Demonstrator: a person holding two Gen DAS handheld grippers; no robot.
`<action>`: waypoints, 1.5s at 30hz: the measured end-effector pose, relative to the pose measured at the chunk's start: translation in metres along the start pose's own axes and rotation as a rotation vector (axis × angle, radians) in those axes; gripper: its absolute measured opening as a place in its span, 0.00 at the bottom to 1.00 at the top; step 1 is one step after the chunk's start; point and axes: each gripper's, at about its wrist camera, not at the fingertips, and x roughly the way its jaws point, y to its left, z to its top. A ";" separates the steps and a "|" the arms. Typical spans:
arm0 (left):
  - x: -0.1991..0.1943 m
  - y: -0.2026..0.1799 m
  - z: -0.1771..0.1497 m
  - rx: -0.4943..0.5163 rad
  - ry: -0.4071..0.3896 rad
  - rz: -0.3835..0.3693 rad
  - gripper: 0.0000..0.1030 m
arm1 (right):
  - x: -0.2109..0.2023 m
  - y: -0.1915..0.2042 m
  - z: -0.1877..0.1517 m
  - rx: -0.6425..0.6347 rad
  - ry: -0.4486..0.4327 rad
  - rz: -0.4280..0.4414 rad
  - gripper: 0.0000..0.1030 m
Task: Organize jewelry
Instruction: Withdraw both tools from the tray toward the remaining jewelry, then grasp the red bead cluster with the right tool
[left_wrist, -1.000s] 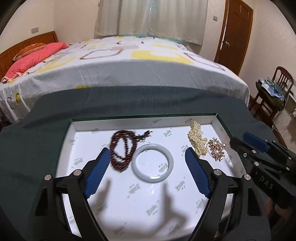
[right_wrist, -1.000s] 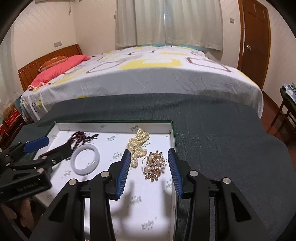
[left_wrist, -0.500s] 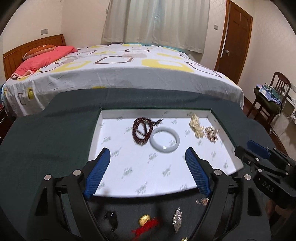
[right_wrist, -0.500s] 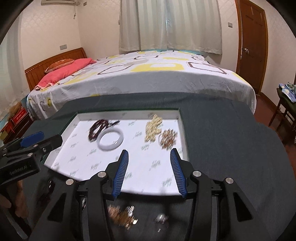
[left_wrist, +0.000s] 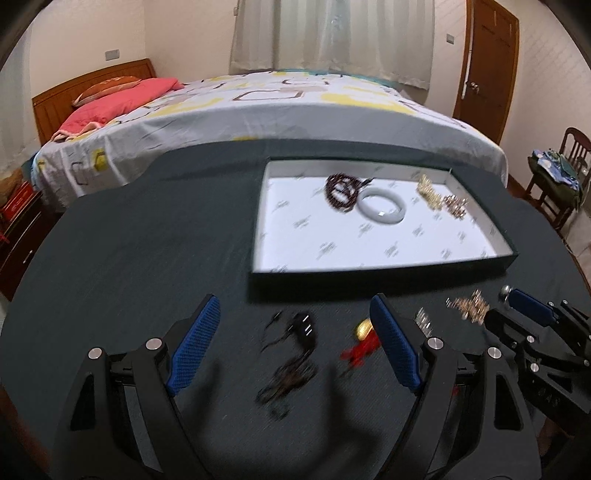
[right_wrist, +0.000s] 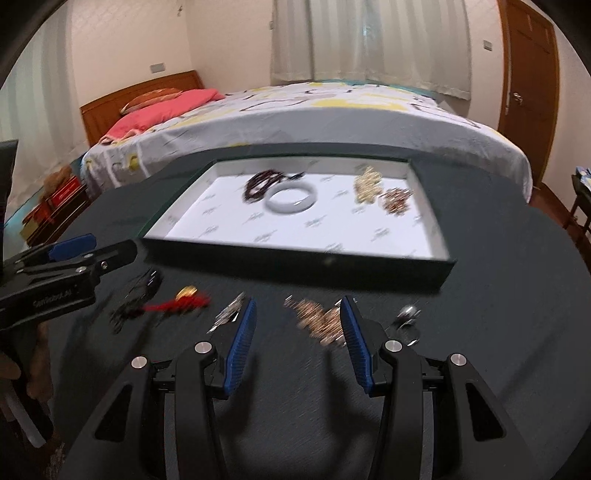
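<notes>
A dark green box with a white lining (left_wrist: 369, 273) (right_wrist: 295, 260) holds a dark red bead string (left_wrist: 341, 188) (right_wrist: 260, 182), a pale jade bangle (left_wrist: 382, 208) (right_wrist: 291, 197), a pearl piece (left_wrist: 428, 190) (right_wrist: 367, 182) and a gold cluster (left_wrist: 456, 205) (right_wrist: 397, 195). In front of the box on the dark cloth lie a black cord necklace (left_wrist: 291, 354) (right_wrist: 135, 295), a gold and red tassel charm (left_wrist: 364, 338) (right_wrist: 184, 301), a silver piece (left_wrist: 423, 319) (right_wrist: 231, 314), a gold chain (left_wrist: 467, 306) (right_wrist: 317, 317) and a silver ring (right_wrist: 406, 317). My left gripper (left_wrist: 293, 339) is open and empty above the black necklace. My right gripper (right_wrist: 297, 332) is open and empty above the gold chain.
The table is covered with a dark cloth (left_wrist: 129, 258). A bed (left_wrist: 258, 107) stands behind it, a wooden door (left_wrist: 487, 59) at the back right and a chair with clothes (left_wrist: 557, 170) at the right.
Both grippers have pulled back from over the box toward the near side of the table. The loose jewelry in front of the box has come into view under them.
</notes>
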 end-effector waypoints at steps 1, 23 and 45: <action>-0.002 0.003 -0.003 0.000 0.002 0.007 0.79 | -0.001 0.005 -0.003 -0.010 0.001 0.005 0.46; -0.009 0.030 -0.033 -0.006 0.071 0.057 0.79 | 0.018 0.045 -0.034 -0.110 0.112 0.050 0.37; 0.006 -0.020 -0.029 0.029 0.085 -0.044 0.79 | 0.008 -0.005 -0.024 -0.017 0.086 0.016 0.16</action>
